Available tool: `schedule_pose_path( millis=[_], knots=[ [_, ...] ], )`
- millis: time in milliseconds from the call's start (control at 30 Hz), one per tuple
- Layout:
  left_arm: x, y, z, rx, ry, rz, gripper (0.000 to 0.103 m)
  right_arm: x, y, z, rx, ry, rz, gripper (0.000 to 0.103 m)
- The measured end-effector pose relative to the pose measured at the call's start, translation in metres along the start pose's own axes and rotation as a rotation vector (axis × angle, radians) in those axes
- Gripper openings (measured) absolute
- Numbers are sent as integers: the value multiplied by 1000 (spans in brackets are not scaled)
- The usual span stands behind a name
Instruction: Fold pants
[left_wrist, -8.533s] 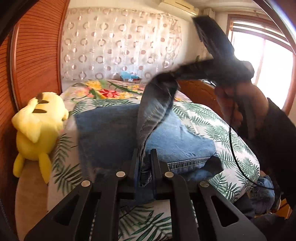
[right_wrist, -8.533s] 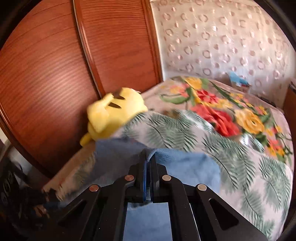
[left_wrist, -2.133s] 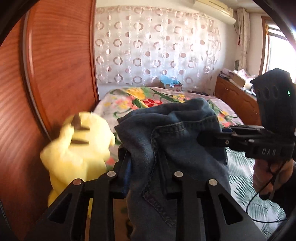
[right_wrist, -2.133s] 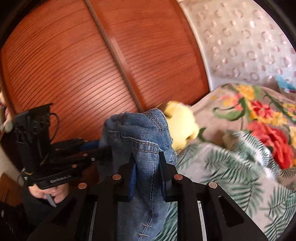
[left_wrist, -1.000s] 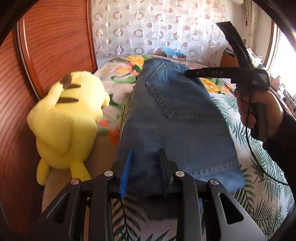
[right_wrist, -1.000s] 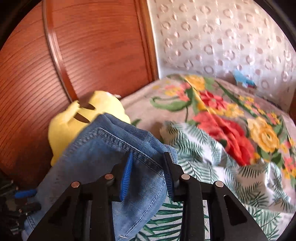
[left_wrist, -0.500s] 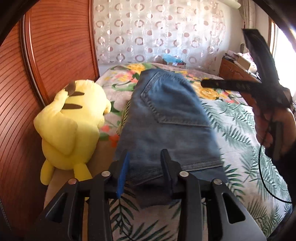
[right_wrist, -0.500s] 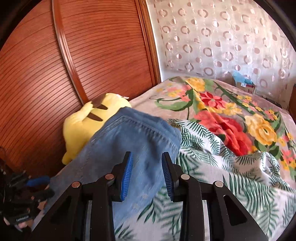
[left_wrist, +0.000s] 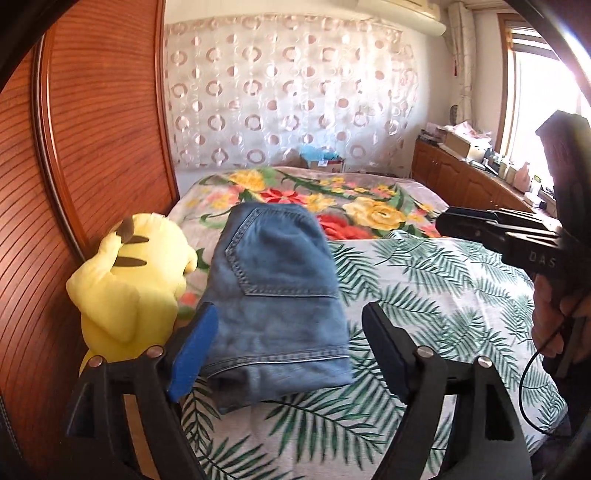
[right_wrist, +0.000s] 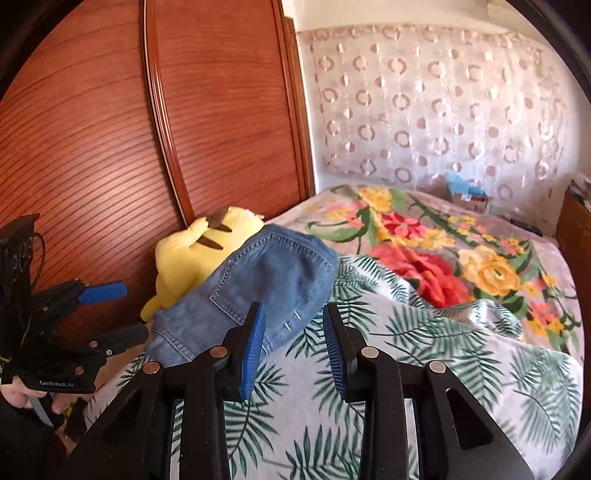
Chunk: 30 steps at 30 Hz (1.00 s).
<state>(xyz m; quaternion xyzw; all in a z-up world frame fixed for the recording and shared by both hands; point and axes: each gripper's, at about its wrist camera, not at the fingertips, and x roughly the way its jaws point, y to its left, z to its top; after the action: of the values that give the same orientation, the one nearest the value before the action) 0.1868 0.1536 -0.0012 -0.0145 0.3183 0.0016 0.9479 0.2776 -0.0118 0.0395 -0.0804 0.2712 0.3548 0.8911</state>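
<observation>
Two hand-held grippers were in your hands, and both stood released, gripping nothing. Reading from left to right in the left wrist view: the ribbed wooden wardrobe door (left_wrist: 92, 129) filled the left edge; the yellow plush toy (left_wrist: 129, 284) sat against it at the bed's left margin; the folded pants (left_wrist: 273, 291), a compact blue denim bundle with a back pocket facing up, lay on the bed (left_wrist: 443, 302) just beside the toy, its far end reaching the floral blanket (left_wrist: 369, 210). Your left hand-held gripper (left_wrist: 291, 350) had its jaws spread wide, one finger at each side of the bundle's near hem; whether they touched the cloth could not be told. At the far right, your right hand-held gripper (left_wrist: 443, 221) hovered over the palm-leaf sheet (left_wrist: 461, 295), apart from the pants, with its cable (left_wrist: 524, 387) hanging below your hand.

Reading from left to right in the right wrist view: your left hand-held gripper (right_wrist: 129, 310) appeared at the left edge with its fingers parted beside the bundle's near end; the plush toy (right_wrist: 195, 251) lay behind the pants (right_wrist: 266, 284); your right hand-held gripper (right_wrist: 295, 343) had its blue-padded fingers separated over the sheet (right_wrist: 461, 362), just off the bundle's right side. A sheer curtain with ring patterns (right_wrist: 443, 103) hung behind the bed, and a wooden cabinet (left_wrist: 461, 181) ran along the right wall.
</observation>
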Motion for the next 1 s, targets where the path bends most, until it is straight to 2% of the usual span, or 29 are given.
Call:
schedule_pose_path(
  millis=[100, 133, 167, 300, 433, 533, 600, 767, 1000],
  knots=[
    [-11, -10, 3, 11, -30, -3, 93, -24, 3, -9, 6, -23, -23, 33],
    [-16, -13, 4, 11, -41, -5, 102, -34, 5, -12, 7, -32, -31, 33],
    [-19, -16, 5, 10, -50, -6, 103, -41, 6, -15, 9, -38, -36, 33],
    [-32, -33, 9, 44, -76, 10, 103, -70, 8, -28, 22, -57, -56, 33],
    [-42, -49, 11, 61, -86, -15, 103, -95, 8, -41, 44, -74, -86, 34],
    [-49, -64, 10, 82, -97, -24, 103, -118, 12, -50, 52, -95, -126, 45],
    [-53, -74, 8, 92, -102, -38, 103, -133, 17, -56, 57, -106, -141, 47],
    [-64, -97, 3, 90, -121, -81, 103, -169, 31, -72, 68, -132, -205, 62],
    [-77, -124, 2, 104, -133, -85, 103, -206, 52, -87, 104, -156, -291, 66]
  ],
)
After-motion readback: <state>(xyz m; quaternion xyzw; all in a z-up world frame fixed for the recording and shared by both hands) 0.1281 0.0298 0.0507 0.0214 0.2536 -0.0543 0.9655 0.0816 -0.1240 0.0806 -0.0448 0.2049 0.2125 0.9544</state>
